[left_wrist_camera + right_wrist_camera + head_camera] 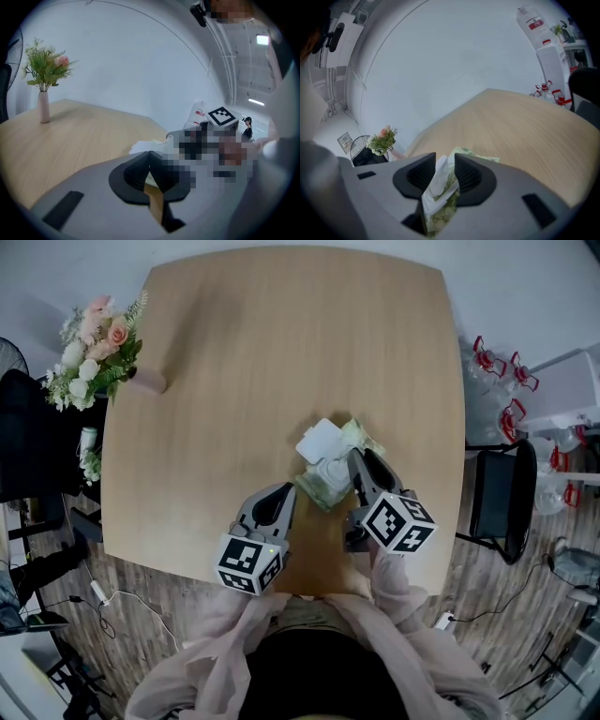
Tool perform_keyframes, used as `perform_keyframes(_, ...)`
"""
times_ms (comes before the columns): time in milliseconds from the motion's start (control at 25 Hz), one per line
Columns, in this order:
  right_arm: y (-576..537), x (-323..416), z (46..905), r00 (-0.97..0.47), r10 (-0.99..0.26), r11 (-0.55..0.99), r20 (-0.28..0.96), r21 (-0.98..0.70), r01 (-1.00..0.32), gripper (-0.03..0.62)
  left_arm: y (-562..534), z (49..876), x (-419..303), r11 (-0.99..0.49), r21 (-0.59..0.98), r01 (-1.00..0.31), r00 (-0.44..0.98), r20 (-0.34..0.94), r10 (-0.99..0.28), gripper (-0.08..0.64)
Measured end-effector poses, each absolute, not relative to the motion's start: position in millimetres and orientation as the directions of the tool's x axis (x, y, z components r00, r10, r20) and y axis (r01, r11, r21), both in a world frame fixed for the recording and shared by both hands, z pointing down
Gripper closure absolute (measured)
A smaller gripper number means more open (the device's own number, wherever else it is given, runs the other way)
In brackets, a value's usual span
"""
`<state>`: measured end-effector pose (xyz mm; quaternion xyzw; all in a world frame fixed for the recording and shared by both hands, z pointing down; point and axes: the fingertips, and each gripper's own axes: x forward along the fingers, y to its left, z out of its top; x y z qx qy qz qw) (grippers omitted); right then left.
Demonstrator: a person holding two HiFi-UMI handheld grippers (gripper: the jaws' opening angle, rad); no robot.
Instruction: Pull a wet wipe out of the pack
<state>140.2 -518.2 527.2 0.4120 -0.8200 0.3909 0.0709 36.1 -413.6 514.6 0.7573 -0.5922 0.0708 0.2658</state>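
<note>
A green-patterned wet wipe pack (325,489) lies on the wooden table (281,334) near its front edge, its white lid (322,442) flipped open. My left gripper (296,488) meets the pack's left end; in the left gripper view the left gripper (150,157) has its pads together at the tips with a pale sliver of the pack between them. My right gripper (356,457) sits over the pack's right side. In the right gripper view a white wipe (438,180) stands up from the pack (476,155) between the parted jaws of the right gripper (444,164), loose in the gap.
A pink vase of flowers (98,348) stands at the table's far left corner, also seen as the vase (44,70) in the left gripper view. A black chair (502,493) and water bottles (497,362) stand off the right edge. The person's sleeves (309,643) are at the front edge.
</note>
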Motion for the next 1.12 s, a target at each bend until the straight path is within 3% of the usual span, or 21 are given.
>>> perform_keyframes(320, -506.9, 133.6, 534.5, -0.651, -0.597, 0.365, 0.469, -0.564, -0.741, 0.468, -410.1, 514.8, 32.8, -0.155, 0.321, -0.934, 0.287, 0.419, -0.861, 0.551)
perform_keyframes(800, -494.8, 136.4, 536.3, -0.612, -0.618, 0.349, 0.495, -0.525, -0.776, 0.565, -400.8, 509.2, 28.7, -0.164, 0.314, -0.935, 0.288, 0.407, -0.867, 0.551)
perform_keyframes(1120, -488.0, 134.9, 532.1, -0.609, -0.625, 0.364, 0.488, -0.509, -0.78, 0.578, -387.6, 504.7, 24.9, -0.163, 0.311, -0.936, 0.284, 0.397, -0.873, 0.551)
